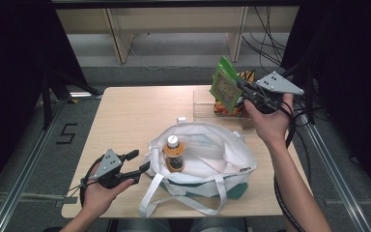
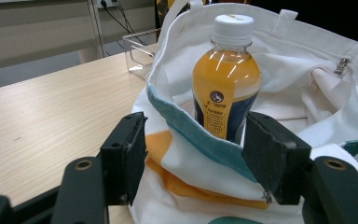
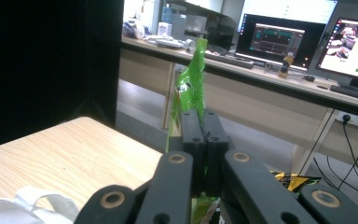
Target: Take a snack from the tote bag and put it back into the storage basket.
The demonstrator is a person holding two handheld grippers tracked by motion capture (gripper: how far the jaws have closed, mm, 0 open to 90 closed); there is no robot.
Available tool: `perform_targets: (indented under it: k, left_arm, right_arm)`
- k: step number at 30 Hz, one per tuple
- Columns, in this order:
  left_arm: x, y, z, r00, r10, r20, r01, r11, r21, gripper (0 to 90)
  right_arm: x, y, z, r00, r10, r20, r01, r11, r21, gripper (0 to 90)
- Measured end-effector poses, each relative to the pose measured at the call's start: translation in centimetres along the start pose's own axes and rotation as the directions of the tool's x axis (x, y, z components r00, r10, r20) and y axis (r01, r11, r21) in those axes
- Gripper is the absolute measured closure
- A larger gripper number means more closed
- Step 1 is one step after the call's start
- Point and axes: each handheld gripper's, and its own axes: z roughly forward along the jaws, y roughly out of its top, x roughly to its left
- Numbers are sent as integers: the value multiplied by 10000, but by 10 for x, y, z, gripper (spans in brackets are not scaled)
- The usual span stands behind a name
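A: Where does the bag [image 1: 207, 150] lie from your right gripper [image 1: 244, 89]?

B: Below your right jaws and toward your own side of the table [image 1: 125, 111]. Its mouth faces up, and your right hand [image 1: 270, 121] holds the green packet [image 1: 224, 87] above the table's far right part, over the clear tray [image 1: 205, 108], so the way in runs down and back toward you

A: And the packet's long axis?

B: It stands nearly upright, tilted a little, edge-on to your right jaws. In the right gripper view the green packet [image 3: 191, 88] rises straight out from between the pads

A: How do the right jaws stand?

B: Pressed together on the packet's lower edge, with nothing but the thin film between them. An orange packet [image 1: 246, 77] sits just behind it in the tray

A: The left side?

B: Your left gripper [image 1: 137, 162] is the nearer one to the bag. Its jaws stand wide apart at the near left rim. In the left gripper view the bag [image 2: 298, 74] rim runs between the pads, but neither pad seems to press on the cloth, so I'd call it an open bracket, not a grip

A: Anything in the way?

B: The bottle [image 1: 174, 152] stands upright inside the bag, just beyond your left jaws. The free room lies to its right, so I'd judge the packet should drop there
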Motion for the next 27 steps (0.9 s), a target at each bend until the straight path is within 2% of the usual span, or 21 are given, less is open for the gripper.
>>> perform_targets:
  k: [1, 2, 5, 10, 12, 17, 18, 21, 22, 23, 24, 25, 26, 27]
  left_arm:
    - [0, 0, 0, 10000, 10, -3, -10, 10000, -3, 388]
    - [0, 0, 0, 10000, 1, 1, -1, 10000, -18, 388]
    - [0, 0, 0, 10000, 6, 0, -6, 10000, -24, 388]
    - [0, 0, 0, 10000, 28, -8, -28, 10000, -12, 388]
    - [0, 0, 0, 10000, 17, 5, -17, 10000, -17, 387]
    - [0, -1, 0, 10000, -11, 12, 11, 10000, 2, 388]
    - [1, 0, 0, 10000, -1, 16, 1, 10000, 12, 388]
    - [1, -1, 0, 10000, -7, 14, 7, 10000, 7, 388]
    - [1, -1, 0, 10000, 0, 8, 0, 10000, 7, 388]
    - [1, -1, 0, 10000, -12, 8, 12, 10000, 3, 388]
    - [1, -1, 0, 10000, -5, 7, 5, 10000, 6, 388]
    - [1, -1, 0, 10000, -4, 9, 4, 10000, 5, 388]
    - [1, -1, 0, 10000, -16, 14, 16, 10000, 3, 388]
    - [1, -1, 0, 10000, -19, 19, 19, 10000, 6, 388]
  right_arm:
    - [-1, 0, 2, 10000, -85, 18, 85, 9999, -58, 900]
    - [-1, 0, 3, 9999, 101, -34, -101, 9999, 29, 900]
    - [-3, -1, 8, 9999, -115, 85, 115, 9999, 37, 900]
    - [-5, -5, 17, 10000, 17, 85, -18, 9998, 212, 900]
    - [-8, -7, 21, 10000, -67, 72, 65, 9997, 249, 900]
    - [-9, -11, 30, 9998, 168, 110, -173, 9988, 464, 900]
    - [-10, -12, 32, 9999, 35, 157, -42, 9990, 436, 900]
    - [-11, -12, 36, 9999, 80, 97, -86, 9982, 598, 900]
    - [-12, -12, 37, 9999, -49, 165, 41, 9988, 493, 900]
    - [-12, -13, 38, 9998, 132, 170, -142, 9983, 571, 900]
    - [-14, -13, 40, 9999, -72, 156, 63, 9985, 548, 900]
    - [-13, -13, 41, 9998, 153, 159, -162, 9981, 591, 900]
    - [-15, -14, 42, 9999, 7, 164, -15, 9987, 514, 900]
    - [-15, -14, 43, 9999, 91, 139, -100, 9980, 617, 900]
